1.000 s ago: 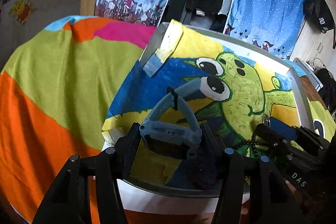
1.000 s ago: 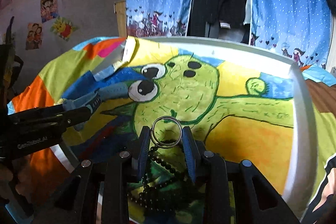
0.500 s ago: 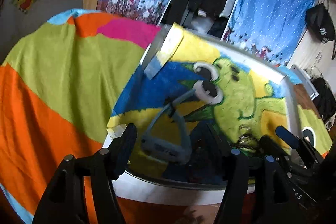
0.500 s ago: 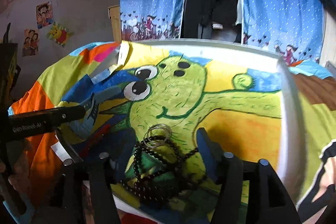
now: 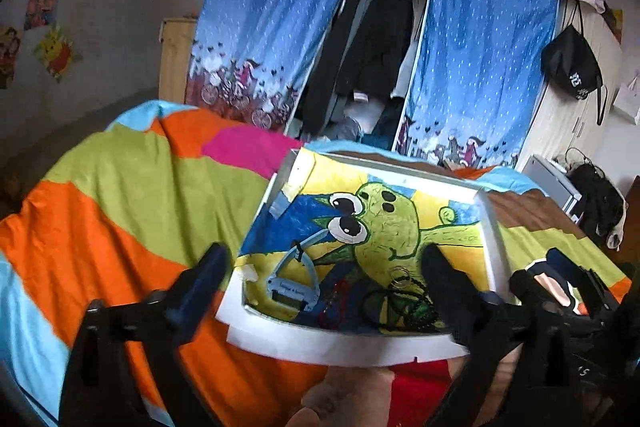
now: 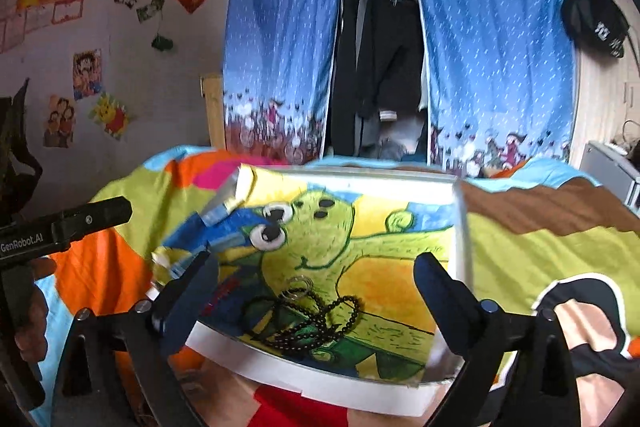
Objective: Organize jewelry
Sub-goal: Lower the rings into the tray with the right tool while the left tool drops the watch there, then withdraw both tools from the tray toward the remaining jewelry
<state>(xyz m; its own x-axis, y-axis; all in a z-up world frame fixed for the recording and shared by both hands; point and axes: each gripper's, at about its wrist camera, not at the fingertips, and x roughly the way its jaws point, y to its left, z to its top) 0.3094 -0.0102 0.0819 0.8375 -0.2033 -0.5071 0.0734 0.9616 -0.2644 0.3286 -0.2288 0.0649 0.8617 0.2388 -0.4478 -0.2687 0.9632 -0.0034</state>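
Observation:
A white-rimmed tray (image 5: 344, 347) with a green cartoon drawing inside lies on the bed. In it rest a blue watch (image 5: 292, 285), a black bead necklace (image 6: 316, 323) and a silver ring (image 6: 298, 287). My left gripper (image 5: 324, 275) hovers above and short of the watch, its jaws opening wide with nothing held. My right gripper (image 6: 316, 279) hangs over the necklace (image 5: 400, 305) and ring (image 5: 400, 277), its jaws also opening and gripping nothing. Each gripper shows in the other's view: the right gripper (image 5: 560, 291) beside the tray, the left gripper (image 6: 64, 223) at the far left.
A blanket (image 5: 132, 195) in orange, green and pink covers the bed under the tray. Blue curtains (image 6: 280, 47) frame hanging dark clothes (image 6: 380, 67) behind. A black bag (image 5: 572, 67) hangs at the right. Part of a person (image 5: 344, 395) in red shows below the tray's near rim.
The left gripper let go of the blue watch and the right let go of the ring on the necklace. Both jaws spread wide, and both grippers rose and drew back from the tray.

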